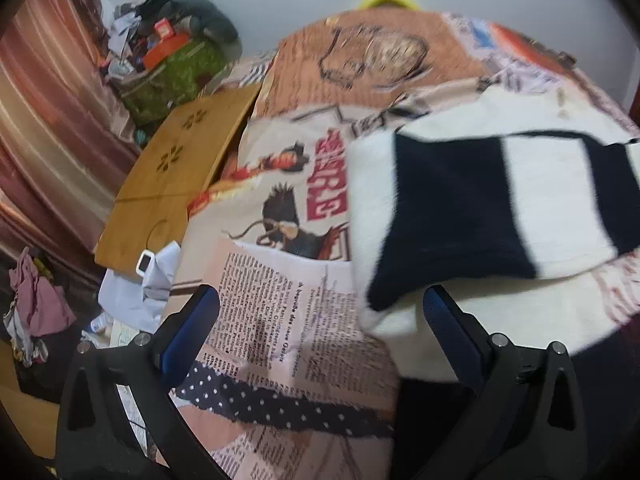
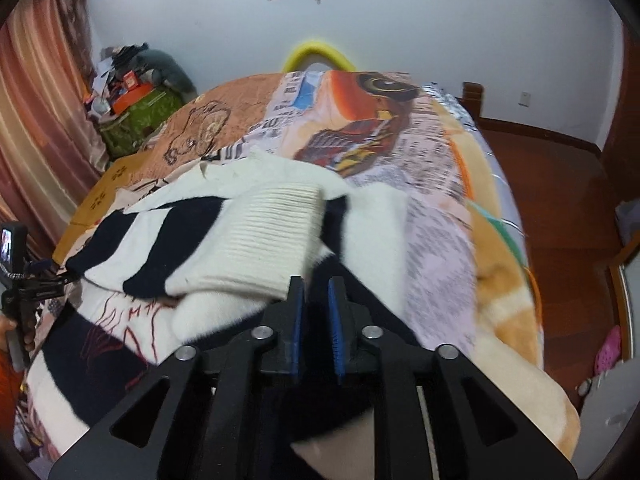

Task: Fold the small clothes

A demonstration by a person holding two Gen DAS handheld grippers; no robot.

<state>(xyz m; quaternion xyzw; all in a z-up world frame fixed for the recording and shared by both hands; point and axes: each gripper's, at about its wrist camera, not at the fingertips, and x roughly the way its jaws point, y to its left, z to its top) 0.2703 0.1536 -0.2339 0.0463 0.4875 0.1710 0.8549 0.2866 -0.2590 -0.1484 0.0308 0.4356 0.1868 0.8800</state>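
Note:
A small white and navy striped sweater [image 1: 500, 208] lies on the printed blanket [image 1: 280, 168] of a bed. In the right wrist view the sweater [image 2: 248, 232] is partly folded, with a ribbed white cuff on top. My left gripper [image 1: 320, 300] is open and empty, its fingers straddling the sweater's near left corner just above the blanket. My right gripper [image 2: 316, 284] has its jaws nearly closed with a narrow gap, right at the sweater's near edge; I see no cloth between them. The left gripper also shows at the far left of the right wrist view [image 2: 24, 280].
A wooden lap tray [image 1: 172, 184] lies along the bed's left edge. A cluttered green box [image 1: 168, 76] stands by the curtain. Clothes and papers [image 1: 36, 308] lie on the floor at left. Wooden floor [image 2: 560, 200] lies to the bed's right.

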